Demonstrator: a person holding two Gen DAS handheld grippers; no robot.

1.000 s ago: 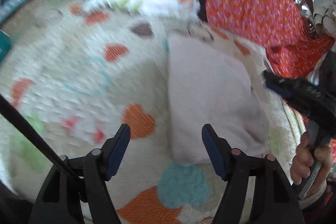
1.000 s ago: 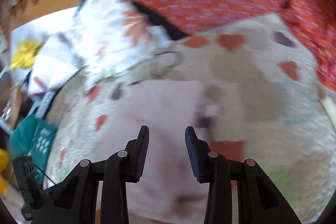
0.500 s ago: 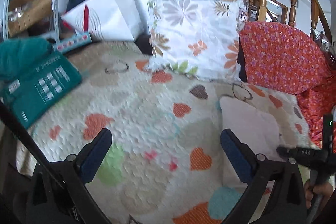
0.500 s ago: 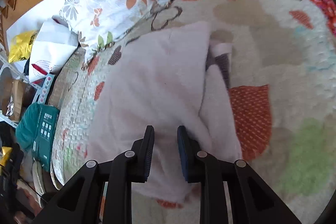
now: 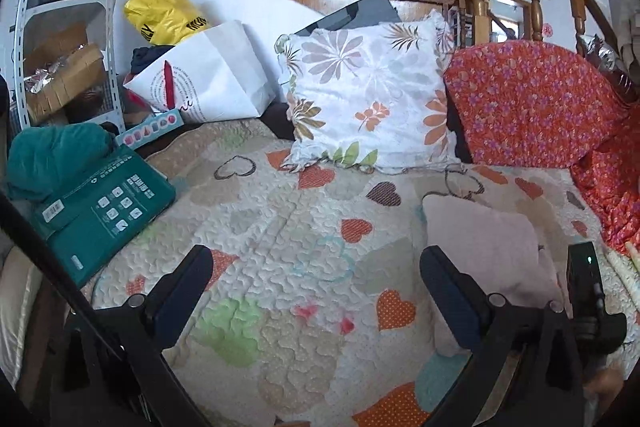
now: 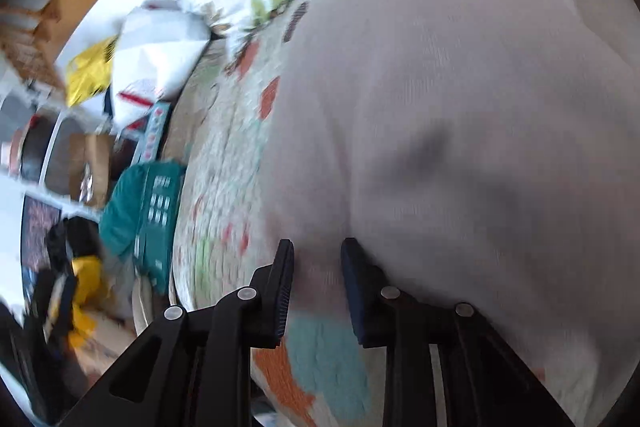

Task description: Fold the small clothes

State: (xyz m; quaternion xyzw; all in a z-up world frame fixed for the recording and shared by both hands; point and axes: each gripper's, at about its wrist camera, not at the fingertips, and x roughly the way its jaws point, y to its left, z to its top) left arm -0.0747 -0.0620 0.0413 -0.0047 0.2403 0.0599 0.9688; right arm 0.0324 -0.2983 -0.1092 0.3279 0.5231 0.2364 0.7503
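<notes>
A pale pink folded garment (image 5: 480, 239) lies on the right part of a heart-patterned quilt (image 5: 280, 227). My left gripper (image 5: 316, 259) hovers over the bare quilt to the garment's left, jaws wide open and empty. In the right wrist view the garment (image 6: 460, 107) fills most of the picture. My right gripper (image 6: 316, 251) is low at the garment's near edge. Its jaws stand a narrow gap apart with pink cloth showing between the tips. The right fingertip (image 6: 352, 259) lies against the fabric; I see no pinch.
A floral cushion (image 5: 372, 95) and a red flowered cover (image 5: 532, 107) stand behind the quilt. A green box (image 5: 104, 211), a white paper bag (image 5: 212, 83) and a shelf (image 5: 64, 27) crowd the left. The other tool's black housing (image 5: 582, 279) sits by the garment's right side.
My left gripper opened wide and tilted up, away from the garment. My right gripper dropped close onto the garment's near edge and its jaws narrowed.
</notes>
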